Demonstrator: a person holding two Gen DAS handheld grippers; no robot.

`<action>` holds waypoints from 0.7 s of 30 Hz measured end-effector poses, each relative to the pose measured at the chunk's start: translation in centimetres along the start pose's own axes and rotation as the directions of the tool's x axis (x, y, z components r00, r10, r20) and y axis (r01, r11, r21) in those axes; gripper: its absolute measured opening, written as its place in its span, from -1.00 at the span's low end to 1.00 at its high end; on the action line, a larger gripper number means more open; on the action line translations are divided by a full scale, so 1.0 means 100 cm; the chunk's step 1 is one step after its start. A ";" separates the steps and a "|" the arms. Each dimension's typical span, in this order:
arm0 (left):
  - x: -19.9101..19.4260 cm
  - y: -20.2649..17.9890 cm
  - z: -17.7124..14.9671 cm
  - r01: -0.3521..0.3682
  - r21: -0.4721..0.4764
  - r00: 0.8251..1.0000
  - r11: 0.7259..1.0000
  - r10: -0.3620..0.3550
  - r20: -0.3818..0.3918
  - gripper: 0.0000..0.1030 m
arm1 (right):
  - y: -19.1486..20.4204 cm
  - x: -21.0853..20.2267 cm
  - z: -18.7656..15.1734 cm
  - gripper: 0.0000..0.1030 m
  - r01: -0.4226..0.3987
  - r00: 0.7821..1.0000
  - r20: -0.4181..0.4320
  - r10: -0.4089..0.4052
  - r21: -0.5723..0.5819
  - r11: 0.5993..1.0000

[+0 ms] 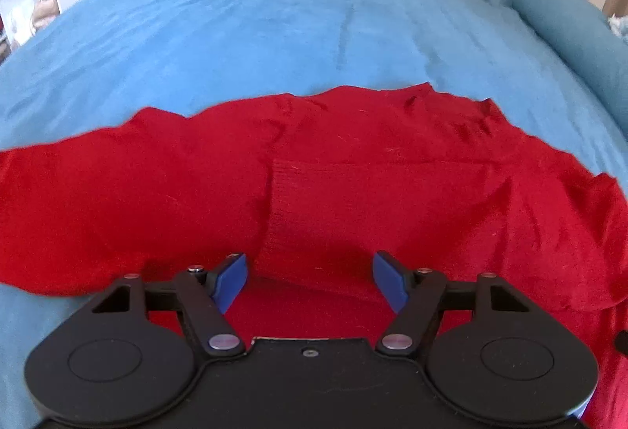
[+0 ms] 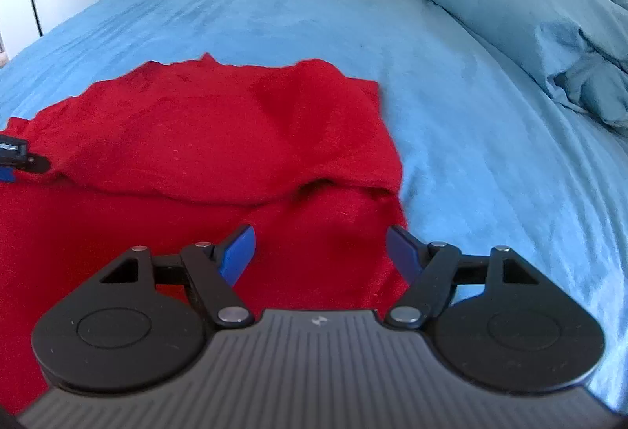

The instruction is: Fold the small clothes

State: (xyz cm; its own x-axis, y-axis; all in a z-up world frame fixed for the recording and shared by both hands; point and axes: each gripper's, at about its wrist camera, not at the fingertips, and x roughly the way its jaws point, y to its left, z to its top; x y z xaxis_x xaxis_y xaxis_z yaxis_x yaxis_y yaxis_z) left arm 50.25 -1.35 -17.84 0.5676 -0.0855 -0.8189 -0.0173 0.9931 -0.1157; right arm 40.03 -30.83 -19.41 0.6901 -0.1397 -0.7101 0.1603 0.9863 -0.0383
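A: Where do we stand with the red knitted garment [image 1: 353, 170]?

B: We have it lying on the blue bed cover [image 1: 255, 36], spread wide across the near part of the bed. In the right wrist view we see one layer already turned over on itself: a rounded fold edge crosses the cloth just ahead of our right gripper [image 2: 320, 252], with more red cloth beneath it. So we judge at least one fold is made.

A: And what are we holding?

B: Nothing. Our left gripper [image 1: 310, 278] has its blue pads wide apart over a ribbed patch of the knit, with no cloth between them. The right one is equally wide apart, poised above the garment's right-hand edge, where red meets blue.

A: What is left, then?

B: We reckon quite a lot. The piece is wide and rumpled along its far edge, not yet a compact bundle. We would expect further folds across its width, then some smoothing. Whether a sleeve is tucked underneath, we cannot tell.
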 end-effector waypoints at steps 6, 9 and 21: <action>0.007 -0.009 0.011 -0.015 -0.045 1.000 0.999 0.016 0.015 -0.49 | -0.008 0.017 0.006 0.84 0.038 0.999 -0.004 -0.038 -0.003 0.999; 0.003 -0.002 0.022 0.007 -0.090 0.999 0.996 -0.004 0.034 -0.72 | -0.010 0.030 0.011 0.84 0.052 0.999 -0.007 -0.052 -0.002 0.999; -0.022 0.033 0.015 -0.089 -0.061 0.985 0.994 0.097 0.146 -0.73 | -0.033 0.051 0.026 0.86 0.186 0.982 0.030 -0.185 -0.037 0.982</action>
State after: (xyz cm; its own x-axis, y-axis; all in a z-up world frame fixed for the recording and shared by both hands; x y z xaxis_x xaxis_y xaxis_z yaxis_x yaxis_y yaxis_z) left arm 50.19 2.24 -15.59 0.6769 0.0242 -0.7357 -0.1183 0.9900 -0.0763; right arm 44.84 -34.97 -21.03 0.6697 -0.3226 -0.6689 0.2601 0.9455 -0.1957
